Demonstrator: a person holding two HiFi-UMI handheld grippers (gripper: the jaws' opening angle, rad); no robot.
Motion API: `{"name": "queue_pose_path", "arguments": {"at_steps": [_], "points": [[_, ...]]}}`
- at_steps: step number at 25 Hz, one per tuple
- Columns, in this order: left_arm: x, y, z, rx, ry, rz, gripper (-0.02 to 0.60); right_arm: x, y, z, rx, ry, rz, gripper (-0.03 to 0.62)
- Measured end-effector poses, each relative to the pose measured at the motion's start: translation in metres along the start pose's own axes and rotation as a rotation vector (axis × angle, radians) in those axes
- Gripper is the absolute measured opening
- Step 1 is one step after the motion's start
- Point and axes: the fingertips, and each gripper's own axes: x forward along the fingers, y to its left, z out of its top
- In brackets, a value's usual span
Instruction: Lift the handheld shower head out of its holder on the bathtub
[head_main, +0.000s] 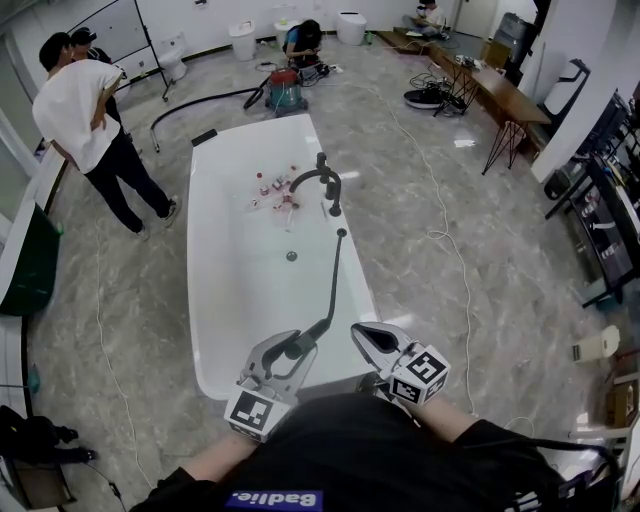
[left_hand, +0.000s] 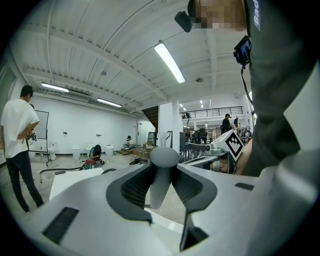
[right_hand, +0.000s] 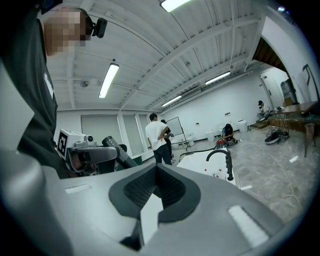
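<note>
**Shower head held in the left gripper over the bathtub's near end**

The left gripper (head_main: 291, 346) is clamped on the dark, slim, stick-shaped handheld shower head (left_hand: 163, 167); its ribbed pads press on either side of the shaft, just below the rounded end. The right gripper (head_main: 366, 334) hangs just beside it with its jaws brought together on nothing. Both are above the near end of the white oval bathtub (head_main: 203, 300), well apart from the black curved faucet (head_main: 324, 184) on the tub's right rim. A thin black hose (head_main: 333, 275) runs from the shower head up along the right side to a spot on that rim, just short of the faucet. The holder itself cannot be made out, but the head looks already clear of it.

Judged from its look, the shower head is rigid and fairly light, and its smooth round shaft could turn or slip in the pads, more so if wet. The best hold is square across the middle of the shaft, as now, not at the hose joint. The hose is flexible yet springy; it will tug back toward the right rim as it straightens, so slack should be watched.
</note>
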Motion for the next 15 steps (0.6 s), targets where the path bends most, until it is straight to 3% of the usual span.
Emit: {"name": "queue_pose_path", "arguments": {"at_steps": [15], "points": [[0.016, -0.011, -0.002, 0.026, -0.002, -0.043, 0.137, 0.001, -0.009, 0.000, -0.019, 0.011, 0.016, -0.008]]}}
